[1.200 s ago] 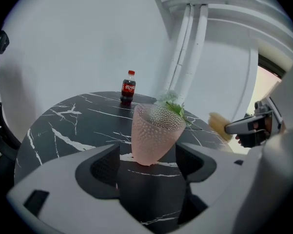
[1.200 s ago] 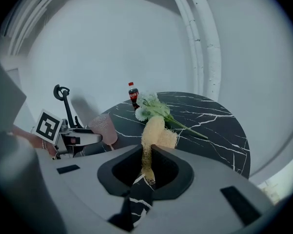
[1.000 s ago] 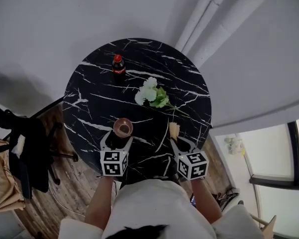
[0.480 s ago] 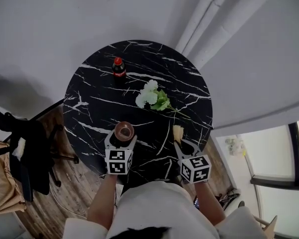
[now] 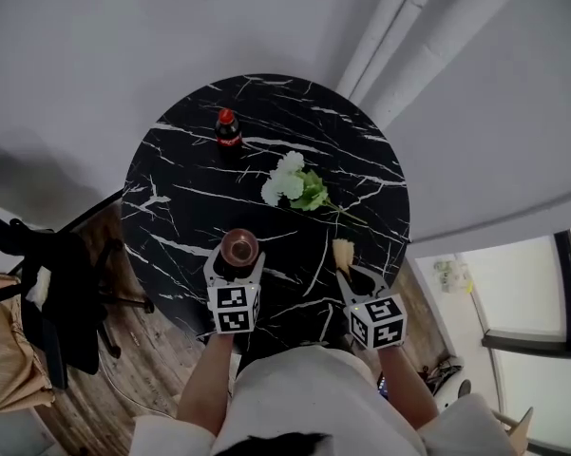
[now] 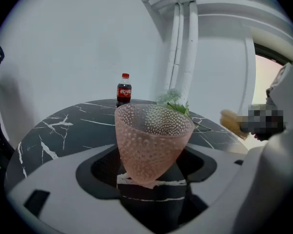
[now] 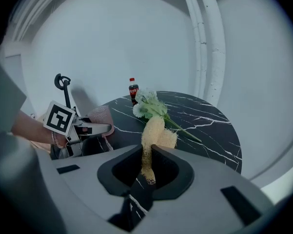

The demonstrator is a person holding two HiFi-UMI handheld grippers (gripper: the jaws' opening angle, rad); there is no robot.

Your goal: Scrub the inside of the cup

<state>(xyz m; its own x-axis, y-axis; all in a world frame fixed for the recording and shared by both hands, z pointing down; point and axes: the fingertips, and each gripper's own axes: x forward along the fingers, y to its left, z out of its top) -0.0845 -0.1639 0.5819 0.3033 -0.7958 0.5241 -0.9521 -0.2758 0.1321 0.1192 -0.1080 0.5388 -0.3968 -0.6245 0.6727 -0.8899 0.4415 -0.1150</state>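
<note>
Left gripper clamps the pink cup, right gripper pinches the loofah; a hard push inside may twist the cup loose.

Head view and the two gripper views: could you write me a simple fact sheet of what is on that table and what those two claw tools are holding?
Table: round, black marble with white veins
Left gripper: closed on a pink dimpled cup, upright
Right gripper: closed on a tan loofah scrubber
Also on table: cola bottle upright at the far side; white flowers lying near the middle
Scrubbing: not yet begun; the scrubber is outside the cup and apart from it
</note>
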